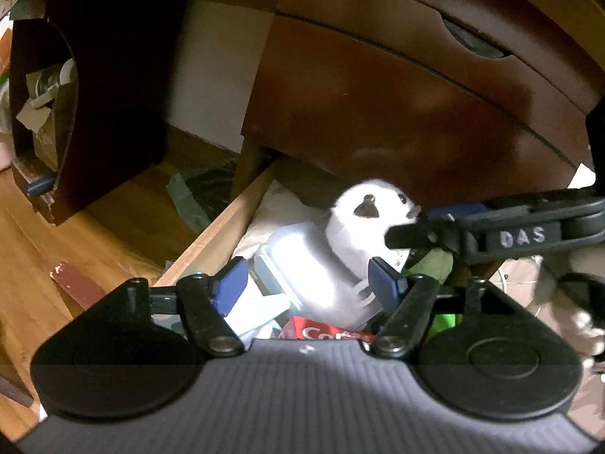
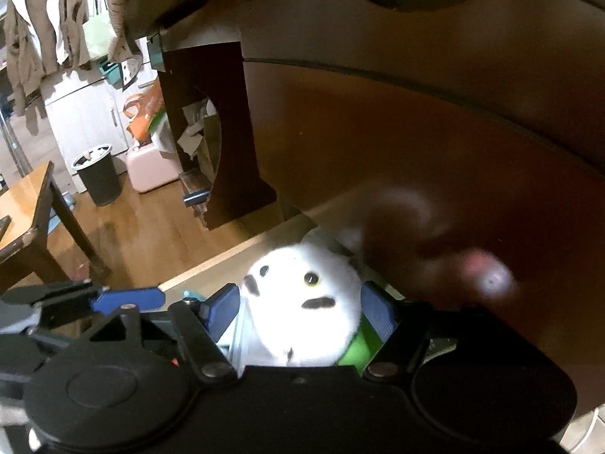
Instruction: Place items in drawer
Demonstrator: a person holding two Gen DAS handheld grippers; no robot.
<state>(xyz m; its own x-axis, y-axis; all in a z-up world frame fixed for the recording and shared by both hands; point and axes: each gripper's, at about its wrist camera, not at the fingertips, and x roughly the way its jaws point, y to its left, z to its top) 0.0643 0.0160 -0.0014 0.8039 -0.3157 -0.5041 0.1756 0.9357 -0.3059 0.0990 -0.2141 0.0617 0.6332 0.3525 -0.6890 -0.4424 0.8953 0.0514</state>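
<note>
**Plush toy could snag at the drawer's edge**

The white plush toy [image 2: 302,302] sits in the open drawer [image 1: 211,238], between the right hand-held gripper [image 2: 300,312]'s spread pads; contact is unclear. Beside it, the left hand-held gripper [image 1: 308,283] stands apart over a clear box [image 1: 302,265]. Lifting away might drag the toy out.

A lived-in home is showing here. Laundry [image 2: 45,30] is hanging on a line above a wood floor [image 2: 143,227], a dark bin [image 2: 96,174] is standing beside a pale jug [image 2: 149,166], and a dark wooden dresser [image 1: 397,106] is sitting with its bottom drawer [image 1: 215,242] pulled open, holding household odds and ends.
</note>
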